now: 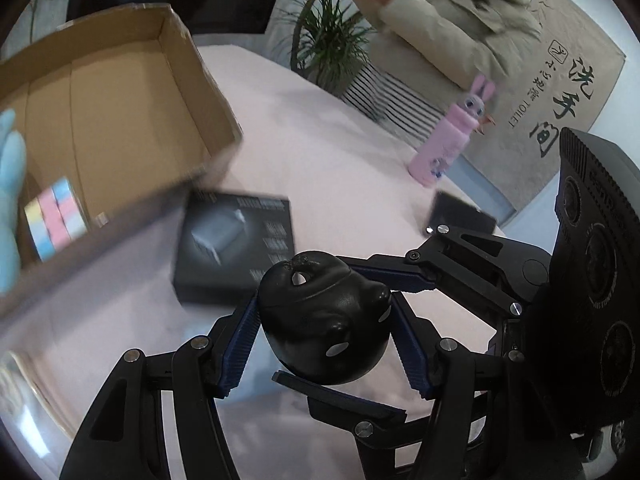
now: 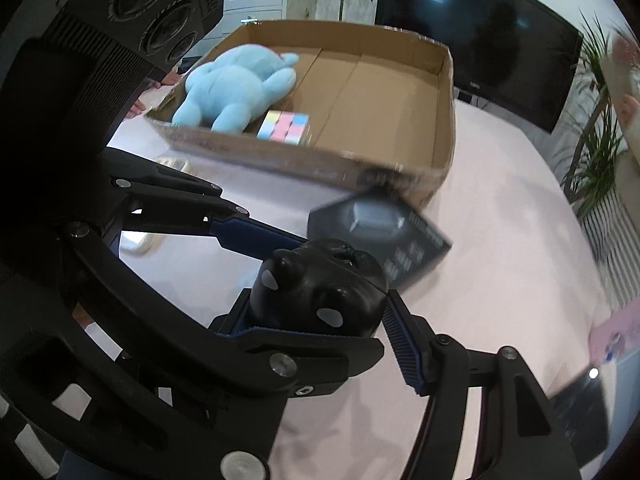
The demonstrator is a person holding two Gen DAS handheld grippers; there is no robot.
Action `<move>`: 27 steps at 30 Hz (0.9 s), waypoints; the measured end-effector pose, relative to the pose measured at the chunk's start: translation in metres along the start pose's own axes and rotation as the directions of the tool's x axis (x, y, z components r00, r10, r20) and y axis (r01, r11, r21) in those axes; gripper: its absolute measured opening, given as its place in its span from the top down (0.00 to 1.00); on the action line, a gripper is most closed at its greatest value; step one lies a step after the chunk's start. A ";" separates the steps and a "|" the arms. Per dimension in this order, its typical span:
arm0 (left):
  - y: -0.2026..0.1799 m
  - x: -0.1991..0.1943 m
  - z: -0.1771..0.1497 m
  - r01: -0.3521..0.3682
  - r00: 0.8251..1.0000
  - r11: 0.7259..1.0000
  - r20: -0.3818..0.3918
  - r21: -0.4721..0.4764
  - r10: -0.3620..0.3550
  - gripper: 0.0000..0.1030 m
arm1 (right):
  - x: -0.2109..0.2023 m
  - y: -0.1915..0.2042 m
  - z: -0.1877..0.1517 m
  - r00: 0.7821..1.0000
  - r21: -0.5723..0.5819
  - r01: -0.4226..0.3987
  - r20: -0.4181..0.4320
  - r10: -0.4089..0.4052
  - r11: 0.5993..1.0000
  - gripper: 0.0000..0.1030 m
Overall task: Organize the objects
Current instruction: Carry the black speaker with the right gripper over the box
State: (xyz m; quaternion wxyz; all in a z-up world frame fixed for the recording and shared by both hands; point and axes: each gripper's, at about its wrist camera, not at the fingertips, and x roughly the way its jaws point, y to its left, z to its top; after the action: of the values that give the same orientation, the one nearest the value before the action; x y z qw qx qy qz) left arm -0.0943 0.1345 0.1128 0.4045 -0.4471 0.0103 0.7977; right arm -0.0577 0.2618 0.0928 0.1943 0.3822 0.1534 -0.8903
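Observation:
A glossy black rounded figure [image 1: 324, 320] [image 2: 320, 292] with small white spots hangs above the pink tablecloth [image 1: 312, 152], gripped from four sides. My left gripper [image 1: 325, 344] is shut on it, blue pads pressing its left and right flanks. My right gripper [image 2: 316, 332] is also shut on it, and in the left wrist view its fingers [image 1: 396, 276] reach in from the right, crossing mine. An open cardboard box [image 2: 304, 164] [image 1: 120, 92] stands beyond, holding a light blue plush toy [image 2: 236, 88] and a pastel cube [image 2: 284, 126] [image 1: 56, 220].
A flat black carton [image 1: 234, 248] [image 2: 380, 232] lies on the cloth between the held figure and the cardboard box. A pink bunny-topped bottle [image 1: 448, 140] and a dark phone [image 1: 460, 216] sit at the far right. A person in a beige coat [image 1: 452, 28] sits behind the table beside potted plants [image 1: 328, 40].

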 end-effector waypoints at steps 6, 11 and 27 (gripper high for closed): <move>0.024 -0.007 0.034 -0.018 0.999 1.000 0.046 -0.024 0.019 0.39 | 0.011 -0.013 0.040 1.000 -0.025 0.000 0.019 0.001 1.000 0.40; 0.045 -0.016 0.049 -0.035 0.996 0.998 0.076 -0.044 0.039 0.39 | 0.019 -0.016 0.065 0.999 -0.057 -0.012 0.031 0.014 0.998 0.40; 0.079 -0.035 0.148 -0.117 0.987 0.993 0.113 -0.008 0.117 0.39 | 0.029 -0.046 0.152 0.994 -0.120 -0.006 0.107 0.019 0.993 0.40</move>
State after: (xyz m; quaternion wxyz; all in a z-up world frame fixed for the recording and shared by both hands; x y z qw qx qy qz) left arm -0.2408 0.1147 0.1995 0.3568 -0.3999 0.0129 0.8442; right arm -0.1922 0.2311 0.1775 0.2304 0.3222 0.1930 -0.8977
